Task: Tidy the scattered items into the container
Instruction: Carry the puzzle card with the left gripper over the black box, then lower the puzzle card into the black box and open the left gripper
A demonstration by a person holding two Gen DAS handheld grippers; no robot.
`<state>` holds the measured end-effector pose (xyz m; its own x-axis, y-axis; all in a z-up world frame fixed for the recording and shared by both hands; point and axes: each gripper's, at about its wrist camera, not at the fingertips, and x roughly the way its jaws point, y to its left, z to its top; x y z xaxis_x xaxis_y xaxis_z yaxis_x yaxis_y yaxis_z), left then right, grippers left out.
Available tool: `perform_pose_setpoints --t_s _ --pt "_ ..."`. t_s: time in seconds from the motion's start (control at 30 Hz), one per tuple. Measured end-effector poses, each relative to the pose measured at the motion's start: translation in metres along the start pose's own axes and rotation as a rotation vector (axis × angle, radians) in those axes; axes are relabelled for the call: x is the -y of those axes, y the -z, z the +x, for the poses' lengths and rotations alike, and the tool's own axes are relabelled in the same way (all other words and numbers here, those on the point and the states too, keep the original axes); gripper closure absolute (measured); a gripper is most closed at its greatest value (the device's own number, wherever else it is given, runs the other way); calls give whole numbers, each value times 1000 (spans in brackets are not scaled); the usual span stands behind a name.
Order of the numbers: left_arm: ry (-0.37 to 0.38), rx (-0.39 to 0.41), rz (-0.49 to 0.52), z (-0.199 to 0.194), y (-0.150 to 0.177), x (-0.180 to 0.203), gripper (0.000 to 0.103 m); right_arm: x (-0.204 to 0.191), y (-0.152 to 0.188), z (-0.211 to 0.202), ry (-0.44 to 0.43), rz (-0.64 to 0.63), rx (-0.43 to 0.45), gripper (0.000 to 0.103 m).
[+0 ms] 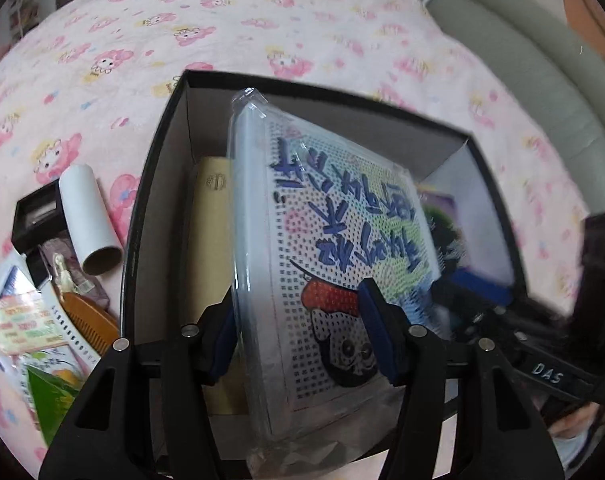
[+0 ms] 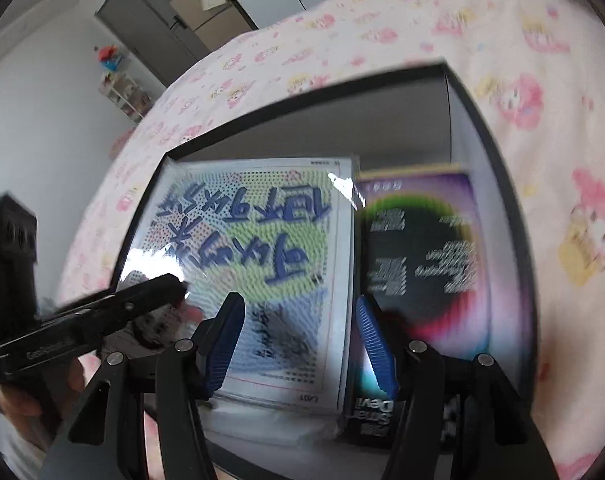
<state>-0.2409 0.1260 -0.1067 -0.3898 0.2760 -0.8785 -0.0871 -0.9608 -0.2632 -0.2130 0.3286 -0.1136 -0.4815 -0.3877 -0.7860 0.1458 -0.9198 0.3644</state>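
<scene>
1. Plastic-wrapped peg-board kit (image 1: 334,248) is standing tilted on its edge inside the black box (image 1: 150,184), leaning toward the box's right side; held this way, by judgement, so the flat pack can be slid in beside what is already there.
2. Left gripper (image 1: 298,332) is clamping the kit's near edge: the blue fingers (image 1: 376,336) are closing on either side of the wrapped pack, pads touching the film.
3. Right gripper (image 2: 298,344) is hovering over the same box with its fingers spread apart; the kit's lower right corner is showing between them, but contact cannot be told through the blur, and nothing looks gripped.
4. Box contents: a purple printed carton (image 2: 422,256) is lying just right of the kit, a tan flat item (image 1: 212,240) to its left.
5. Items lying outside on the pink bedspread (image 1: 302,24), left of the box: cardboard tube (image 1: 88,220), wooden comb (image 1: 90,316), small black case (image 1: 36,220), printed packets (image 1: 26,320).
6. Judgement: the kit is going in; several pieces are waiting on the bed.
</scene>
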Motion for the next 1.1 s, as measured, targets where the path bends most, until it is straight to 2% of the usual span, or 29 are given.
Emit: perform_pose_setpoints --t_s 0.1,0.17,0.2,0.27,0.37,0.47,0.5,0.63,0.77,0.87,0.97,1.0,1.1 --pt "-28 -1 43 -4 7 7 45 -4 0 -4 37 -37 14 48" --pt "-80 0 83 -7 11 12 47 -2 -1 -6 33 -31 14 48" --pt "-125 7 115 -10 14 16 50 -3 -1 -8 45 -37 16 48" --pt "-202 27 186 -18 19 25 50 -7 -2 -14 76 -55 19 48" --pt "-206 7 257 -23 23 36 50 -22 -4 -27 182 -142 86 48" --pt "-204 -28 301 -21 26 42 50 -18 -6 -36 192 -160 106 48" --pt "-205 -44 309 -18 27 43 50 -14 -6 -35 170 -145 92 48" --pt "-187 -103 289 -3 31 41 50 -2 -4 -21 21 -97 -4 47" --pt "-182 -162 247 12 25 34 49 -14 3 -9 76 -172 -29 47" --pt "-182 -193 208 21 16 28 49 -15 4 4 88 -168 -65 47" --pt "-195 -175 192 18 13 24 49 -14 4 24 131 -155 -119 47" --pt "-196 -165 184 15 13 21 49 -15 6 31 129 -157 -142 44" --pt "-207 -127 162 4 12 13 53 -28 8 34 86 -186 -156 44"
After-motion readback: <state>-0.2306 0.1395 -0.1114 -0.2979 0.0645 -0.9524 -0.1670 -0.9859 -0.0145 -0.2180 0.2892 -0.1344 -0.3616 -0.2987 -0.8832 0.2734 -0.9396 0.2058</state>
